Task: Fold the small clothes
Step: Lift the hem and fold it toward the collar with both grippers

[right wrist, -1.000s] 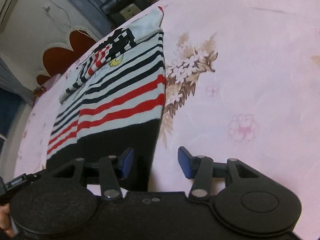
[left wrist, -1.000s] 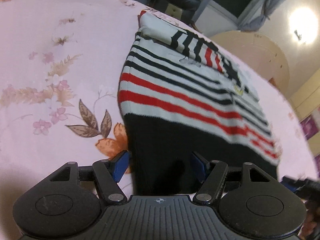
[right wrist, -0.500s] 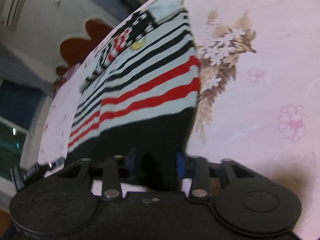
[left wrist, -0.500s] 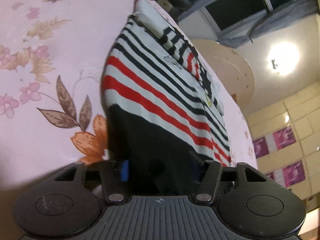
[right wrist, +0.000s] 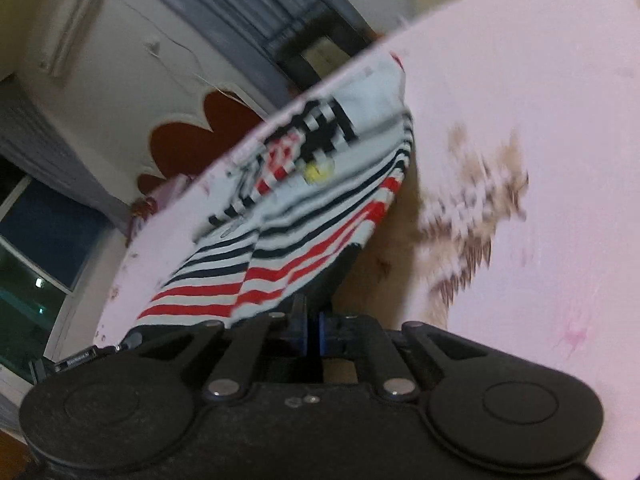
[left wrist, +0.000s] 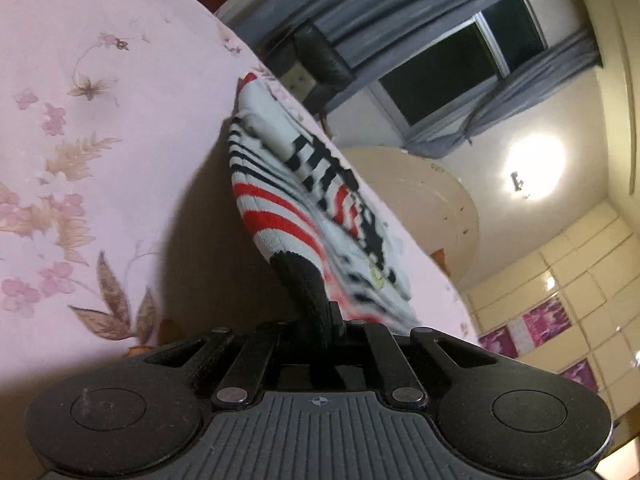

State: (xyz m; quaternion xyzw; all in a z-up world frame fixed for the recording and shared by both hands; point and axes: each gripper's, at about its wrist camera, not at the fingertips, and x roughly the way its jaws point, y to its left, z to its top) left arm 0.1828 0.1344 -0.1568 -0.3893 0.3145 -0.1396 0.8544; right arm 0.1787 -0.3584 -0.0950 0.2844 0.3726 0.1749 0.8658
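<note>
The left gripper (left wrist: 320, 322) is closed, with the black hem band of a small knitted garment striped in white, red and black (left wrist: 280, 216) pinched between its black fingers. The right gripper (right wrist: 312, 330) is likewise closed, its blue-padded fingertips drawn almost together at the other corner of the same hem, though the cloth between the pads is hidden by the garment hanging in front. From both grips the garment is raised off the pale pink floral-printed bedsheet (left wrist: 80, 160), its near end lifted and sagging while its far end, with the white collar part, rests on the sheet. A shadow is cast on the sheet under the lifted edge. The step in hand is judged to be the bottom-to-top fold: the hem is held up by both corners. Next, both corners would need to be carried forward together, kept level and taut, and laid over the far end before the grips are released.
</note>
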